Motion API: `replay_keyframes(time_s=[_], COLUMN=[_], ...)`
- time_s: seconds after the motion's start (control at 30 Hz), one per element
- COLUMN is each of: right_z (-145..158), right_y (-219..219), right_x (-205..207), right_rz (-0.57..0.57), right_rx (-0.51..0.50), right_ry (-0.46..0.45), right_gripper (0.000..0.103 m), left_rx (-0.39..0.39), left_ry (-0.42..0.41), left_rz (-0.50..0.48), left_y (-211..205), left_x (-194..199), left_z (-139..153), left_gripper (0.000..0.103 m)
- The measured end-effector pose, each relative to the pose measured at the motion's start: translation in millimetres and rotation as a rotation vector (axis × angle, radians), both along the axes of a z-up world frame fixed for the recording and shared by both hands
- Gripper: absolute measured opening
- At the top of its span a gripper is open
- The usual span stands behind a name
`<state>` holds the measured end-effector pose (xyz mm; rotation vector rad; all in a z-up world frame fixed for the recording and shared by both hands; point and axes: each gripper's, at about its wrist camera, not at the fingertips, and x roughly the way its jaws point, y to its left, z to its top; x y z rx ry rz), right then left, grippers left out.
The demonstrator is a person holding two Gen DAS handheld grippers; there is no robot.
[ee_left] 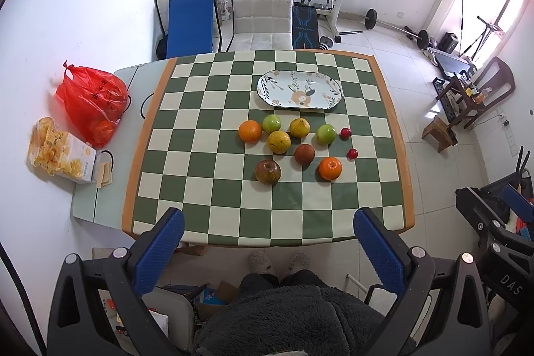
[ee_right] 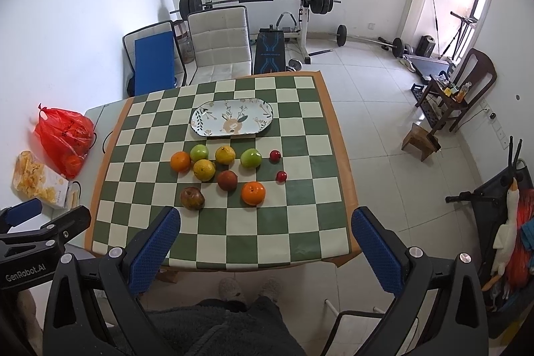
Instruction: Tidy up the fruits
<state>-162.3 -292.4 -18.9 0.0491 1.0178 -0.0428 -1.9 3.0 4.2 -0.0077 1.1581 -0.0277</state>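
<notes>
Checkered table point(ee_left: 160, 135), fruits loose at centre. Oval floral plate point(ee_left: 299, 88) at far side, bare — nothing sorted yet; opening step. Near row: brown apple point(ee_left: 268, 171), orange point(ee_left: 330, 168); behind them, remaining fruit just short of the plate. Left gripper point(ee_left: 268, 242) and right gripper point(ee_right: 265, 242) both held high over near edge, jaws wide apart, empty. Next: descent onto a near fruit — likely the orange.

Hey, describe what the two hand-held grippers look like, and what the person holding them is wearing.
Both look alike. The left hand-held gripper and the right hand-held gripper have black frames with silver bolts, and two fingers faced with blue dimpled pads. The left one's body, seen from the right wrist, carries white GenRobot.AI lettering. The person wears a dark grey fleece garment and fuzzy pale slippers.
</notes>
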Motion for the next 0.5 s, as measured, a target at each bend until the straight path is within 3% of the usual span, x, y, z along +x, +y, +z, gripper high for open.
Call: replay_keyframes(time_s=[0.5], right_z=[20], right_y=[6], right_x=[6], right_rz=[0.0], right_rx=[-0.002], right_ry=[-0.01], right_gripper=[0.103], left_rx=[-0.003], left_ry=[-0.007], left_rz=[0.0], left_y=[-2], left_x=[2], left_z=[6], left_gripper=[0.103])
